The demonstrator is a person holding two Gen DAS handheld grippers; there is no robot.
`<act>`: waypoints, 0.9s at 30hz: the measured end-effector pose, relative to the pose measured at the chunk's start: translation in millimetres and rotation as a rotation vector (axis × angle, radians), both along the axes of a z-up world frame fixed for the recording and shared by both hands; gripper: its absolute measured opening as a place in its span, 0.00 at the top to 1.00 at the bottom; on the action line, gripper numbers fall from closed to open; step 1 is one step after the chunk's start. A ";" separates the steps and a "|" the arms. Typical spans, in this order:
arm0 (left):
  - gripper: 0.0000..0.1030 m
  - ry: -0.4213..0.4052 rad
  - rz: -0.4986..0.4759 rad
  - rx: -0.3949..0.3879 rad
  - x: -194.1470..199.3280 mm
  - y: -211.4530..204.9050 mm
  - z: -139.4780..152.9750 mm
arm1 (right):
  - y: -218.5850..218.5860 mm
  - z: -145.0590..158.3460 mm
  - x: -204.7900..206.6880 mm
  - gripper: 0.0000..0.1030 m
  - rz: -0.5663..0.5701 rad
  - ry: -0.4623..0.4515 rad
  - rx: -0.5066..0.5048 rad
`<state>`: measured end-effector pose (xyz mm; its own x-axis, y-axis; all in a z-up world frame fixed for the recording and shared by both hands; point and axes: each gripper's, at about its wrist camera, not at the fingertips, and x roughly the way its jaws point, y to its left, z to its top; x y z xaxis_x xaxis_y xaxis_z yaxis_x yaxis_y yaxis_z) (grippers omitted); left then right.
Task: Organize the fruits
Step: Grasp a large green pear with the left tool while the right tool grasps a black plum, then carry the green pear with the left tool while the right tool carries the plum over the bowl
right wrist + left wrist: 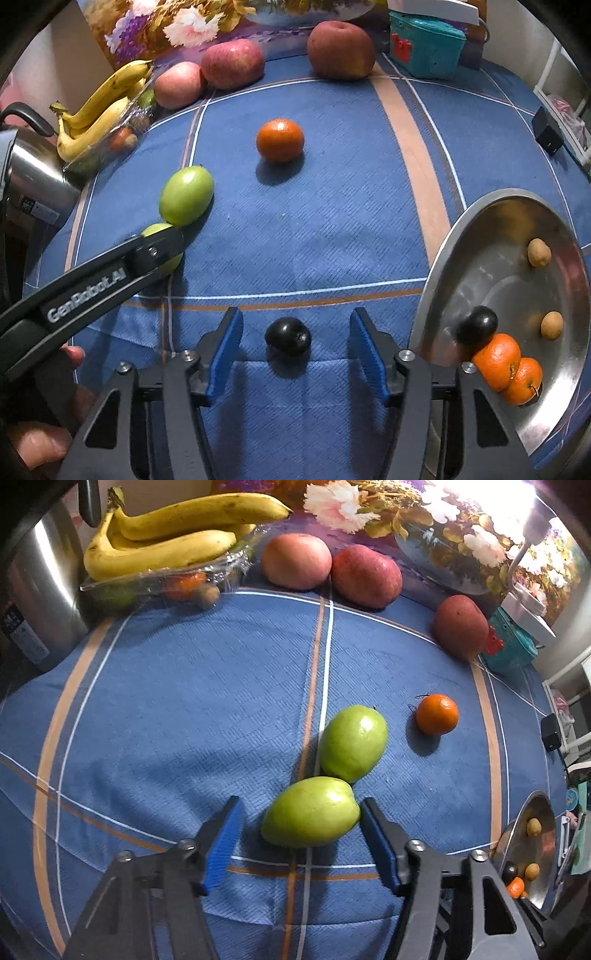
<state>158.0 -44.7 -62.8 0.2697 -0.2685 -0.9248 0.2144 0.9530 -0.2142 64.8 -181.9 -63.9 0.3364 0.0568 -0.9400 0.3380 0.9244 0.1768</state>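
Fruits: near green fruit lower centre, firm, smooth, likely slippery; dark plum lower centre, small, soft.
Left gripper: jaws open, straddling it.
Right gripper: jaws open around plum.
Hold: across the middles.

Near green fruit half behind left gripper

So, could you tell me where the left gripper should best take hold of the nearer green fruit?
Across its narrow middle. The nearer green fruit lies lengthwise across the open left gripper, touching the second green fruit at its far side. Rotating the jaws, likely, would let the pads close on its shorter width.
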 end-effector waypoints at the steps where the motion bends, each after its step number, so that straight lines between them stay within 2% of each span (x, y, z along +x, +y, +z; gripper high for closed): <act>1: 0.42 0.002 -0.002 -0.008 0.0 0.5 -0.2 | 0.9 -0.8 0.7 0.45 0.003 0.003 0.001; 2: 0.45 0.003 -0.005 -0.014 -0.1 -0.1 -0.1 | 1.6 -1.6 1.2 0.48 0.007 0.006 0.004; 15: 0.45 -0.011 -0.004 0.008 -4.6 1.9 9.1 | 1.1 -4.4 1.9 0.73 0.013 0.021 0.046; 21: 0.45 -0.036 0.008 -0.003 -7.8 10.5 22.9 | -1.7 -0.3 2.4 0.74 0.004 0.005 0.064; 27: 0.45 -0.079 0.010 -0.012 -16.2 12.1 42.1 | -9.6 21.8 -5.0 0.74 -0.006 -0.057 0.077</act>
